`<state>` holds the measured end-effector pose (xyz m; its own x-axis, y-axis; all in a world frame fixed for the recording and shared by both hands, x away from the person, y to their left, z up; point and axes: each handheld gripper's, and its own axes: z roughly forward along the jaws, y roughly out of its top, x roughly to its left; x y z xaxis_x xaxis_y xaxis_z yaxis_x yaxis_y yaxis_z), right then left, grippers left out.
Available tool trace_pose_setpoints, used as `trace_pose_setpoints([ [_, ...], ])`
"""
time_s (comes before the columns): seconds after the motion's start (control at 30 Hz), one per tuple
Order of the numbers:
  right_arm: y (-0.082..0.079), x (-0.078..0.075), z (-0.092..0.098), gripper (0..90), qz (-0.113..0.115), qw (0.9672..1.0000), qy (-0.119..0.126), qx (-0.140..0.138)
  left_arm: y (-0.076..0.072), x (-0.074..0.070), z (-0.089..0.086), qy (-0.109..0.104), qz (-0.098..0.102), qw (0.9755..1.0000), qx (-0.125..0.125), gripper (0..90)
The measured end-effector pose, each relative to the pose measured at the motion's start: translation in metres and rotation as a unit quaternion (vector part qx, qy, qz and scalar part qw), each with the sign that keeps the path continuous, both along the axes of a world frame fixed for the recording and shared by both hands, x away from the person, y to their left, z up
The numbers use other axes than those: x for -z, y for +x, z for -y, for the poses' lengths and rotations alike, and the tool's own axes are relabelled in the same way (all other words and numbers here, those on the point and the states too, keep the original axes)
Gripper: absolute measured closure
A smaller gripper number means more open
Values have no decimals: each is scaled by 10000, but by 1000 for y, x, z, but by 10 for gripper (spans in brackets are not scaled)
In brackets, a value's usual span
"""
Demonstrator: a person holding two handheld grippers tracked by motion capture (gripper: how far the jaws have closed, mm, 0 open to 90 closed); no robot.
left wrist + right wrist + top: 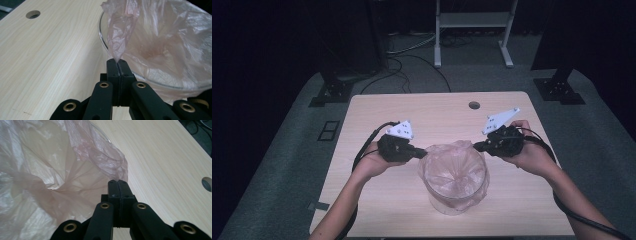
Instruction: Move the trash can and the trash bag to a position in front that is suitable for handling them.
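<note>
Left claw [117, 62]: we've pinched the bag [160, 37] edge.
Right claw [118, 182]: clenched on the bag's other edge.
Left to do: bag not yet spread over the bin [457, 200] rim, we'd say.

Both my forearms come in from the bottom of the high view, angled outward, elbows low. My left tongs [424, 152] point inward to the right and my right tongs [476, 146] point inward to the left, facing each other. Jaws on both are pressed tight together, each hand wrapped around its black body.
</note>
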<state>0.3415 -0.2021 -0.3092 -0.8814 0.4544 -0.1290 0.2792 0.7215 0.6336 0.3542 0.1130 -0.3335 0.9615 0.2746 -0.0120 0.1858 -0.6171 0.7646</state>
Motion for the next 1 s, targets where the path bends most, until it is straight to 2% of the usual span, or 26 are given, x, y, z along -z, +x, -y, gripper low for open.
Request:
trace_pose_setpoints([
  [0.17,5,5,0,900,-16,10000,-3,88,5,3,3,53,8,9999,-140,898],
  [0.37,12,15,-3,900,-110,9997,-33,199,12,8,8,52,-90,9995,-302,898],
  [0.67,18,20,-3,900,-270,9993,18,254,20,21,18,140,-294,9987,-387,900],
  [0.77,20,22,-4,900,-326,9991,-37,264,22,27,21,170,-368,9984,-406,900],
  [0.87,20,31,-8,900,-391,9989,-152,216,23,31,22,173,-417,9982,-401,900],
  [0.9,21,33,-8,900,-433,9988,-130,191,23,32,22,203,-450,9980,-397,900],
  [0.97,22,35,-7,900,-491,9985,-117,206,23,40,22,553,-457,9966,-404,899],
  [1.0,21,38,-7,900,-515,9982,-220,207,23,44,20,542,-528,9963,-407,899],
])
